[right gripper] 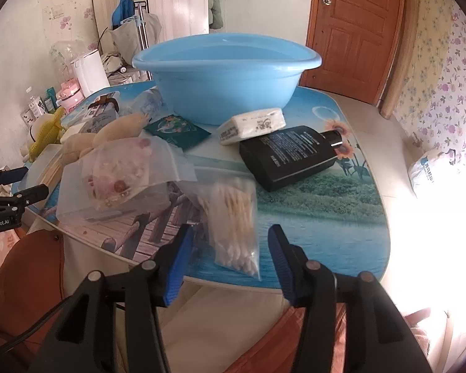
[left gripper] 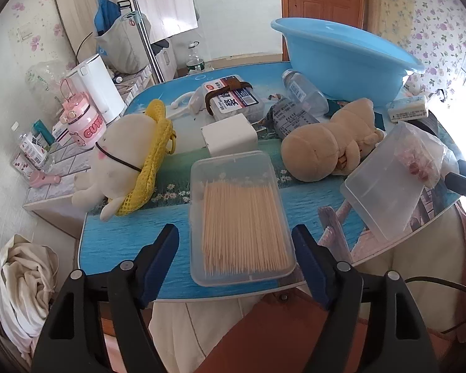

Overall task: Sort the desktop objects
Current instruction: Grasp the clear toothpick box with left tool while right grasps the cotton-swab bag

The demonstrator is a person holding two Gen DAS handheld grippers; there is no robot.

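Both grippers: I am holding them spread wide and empty at the near table edge [left gripper: 115,242]
Left gripper [left gripper: 234,250]: I am lining its fingers up on either side of the toothpick box [left gripper: 240,217], not touching it; the box is lying open near the edge, so a level grip seems wise
Right gripper [right gripper: 230,250]: I am aiming it at the cotton swab bag [right gripper: 233,217], which is lying flat just ahead
Basin [right gripper: 226,74]: sitting at the far side, probably where sorted items are going
Lid [left gripper: 385,186]: leaning beside the box under a small bead bag [left gripper: 418,155]
Progress: I am judging the sorting barely begun
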